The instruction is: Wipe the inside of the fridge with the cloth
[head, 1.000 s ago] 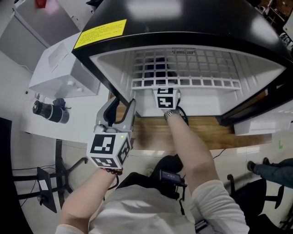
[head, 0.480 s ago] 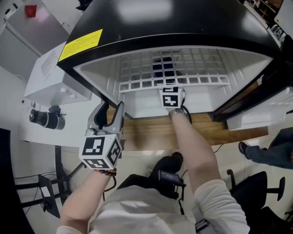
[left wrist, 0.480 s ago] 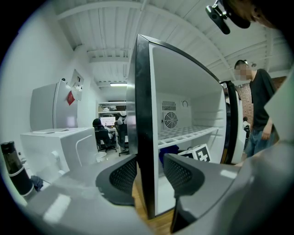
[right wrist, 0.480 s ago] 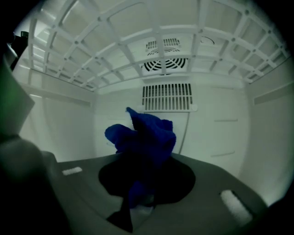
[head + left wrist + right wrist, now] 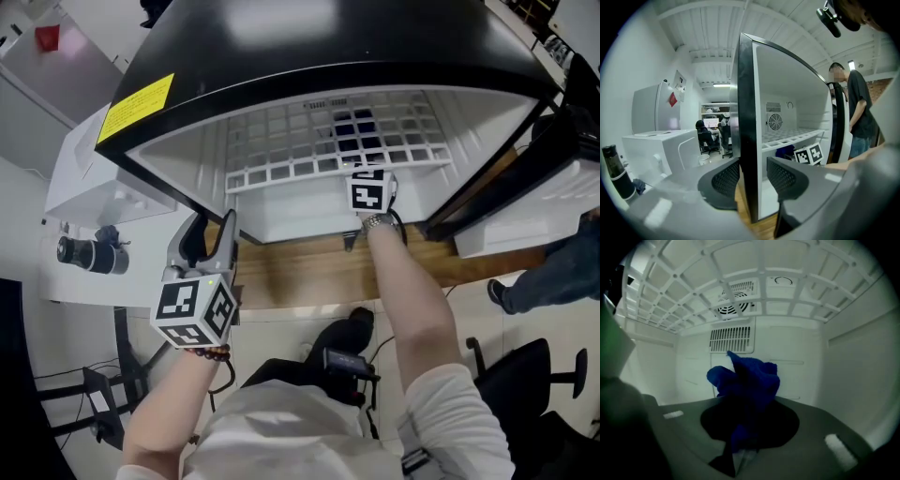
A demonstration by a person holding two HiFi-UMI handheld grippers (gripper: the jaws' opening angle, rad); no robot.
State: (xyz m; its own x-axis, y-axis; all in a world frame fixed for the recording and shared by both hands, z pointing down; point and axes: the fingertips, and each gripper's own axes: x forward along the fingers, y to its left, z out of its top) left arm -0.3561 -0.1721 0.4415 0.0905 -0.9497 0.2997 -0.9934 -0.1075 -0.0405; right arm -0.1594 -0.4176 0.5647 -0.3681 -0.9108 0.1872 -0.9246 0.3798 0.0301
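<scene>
While I watch the feeds, the black fridge [image 5: 328, 47] stands open on the wooden bench [image 5: 300, 272], its white inside facing me. The only fitting I can see inside is a white grid shelf [image 5: 309, 141] running across the compartment. My right gripper [image 5: 743, 437] reaches in beneath that shelf, and its jaws are clenched on the blue cloth [image 5: 747, 380]. The cloth stands bunched up out of them, in front of the back wall and below a round vent [image 5: 733, 305]. Whether the cloth touches that wall I cannot tell. From the head view, dark blue patches of it show through the shelf's grid. My left gripper [image 5: 751, 178] sits at the fridge's left front corner, outside the compartment. Its jaws grasp the front edge of the side wall [image 5: 745, 117], one pad on the black outer face and one on the white inner face. Left of the fridge sits a white box [image 5: 89, 187] with a dark cylindrical object [image 5: 84, 255] beside it. A person [image 5: 858, 112] stands just beyond the open door.
</scene>
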